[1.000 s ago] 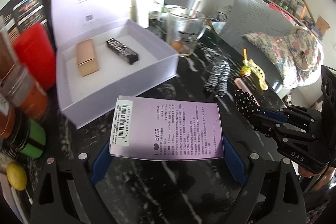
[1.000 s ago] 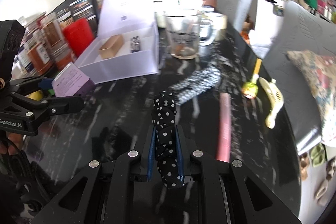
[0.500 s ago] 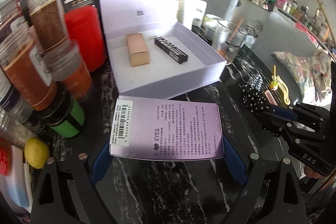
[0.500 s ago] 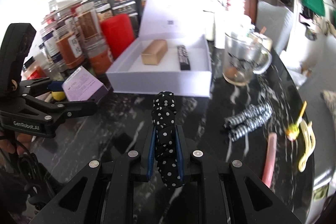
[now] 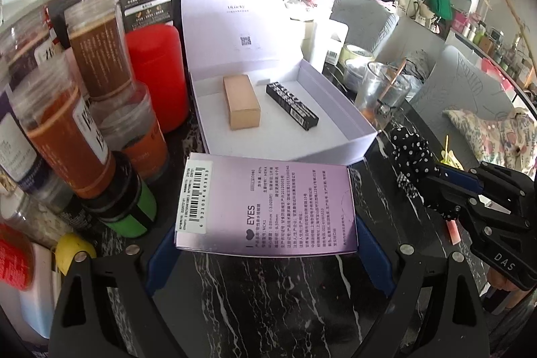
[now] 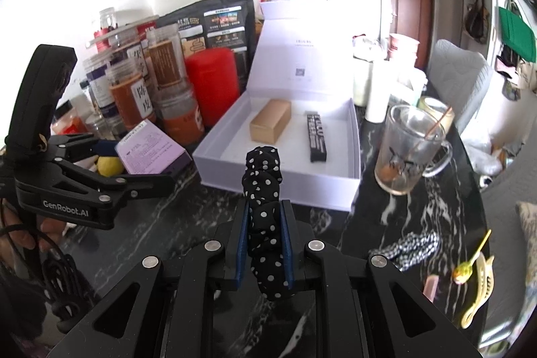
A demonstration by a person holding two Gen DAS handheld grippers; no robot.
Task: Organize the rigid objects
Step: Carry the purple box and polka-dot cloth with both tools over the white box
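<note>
A flat purple box (image 5: 265,207) with a barcode label sits crosswise between the wide jaws of my left gripper (image 5: 266,235), which is shut on it just above the dark marble table (image 5: 268,297). Ahead lies an open white gift box (image 5: 335,150) with a tan box (image 5: 241,101) and a slim black box (image 5: 292,101) inside. My right gripper (image 6: 265,207) is shut on a black polka-dot scrunchie (image 6: 263,176), close in front of the white gift box (image 6: 278,187). The right wrist view shows my left gripper (image 6: 141,163) to the left, holding the purple box (image 6: 151,153).
Several jars (image 5: 67,130) and a red canister (image 5: 157,72) crowd the table left of the gift box, with a lemon (image 5: 72,252) nearby. A glass mug (image 6: 409,150) stands on the right. A checked scrunchie (image 6: 409,247), a yellow hair clip (image 6: 476,291) and a pink stick (image 6: 431,286) lie at the right.
Both grippers have swung left and risen, keeping their loads. The white gift box and the jars are now straight ahead and nearer; the hair clip and checked scrunchie have slid off to the right.
</note>
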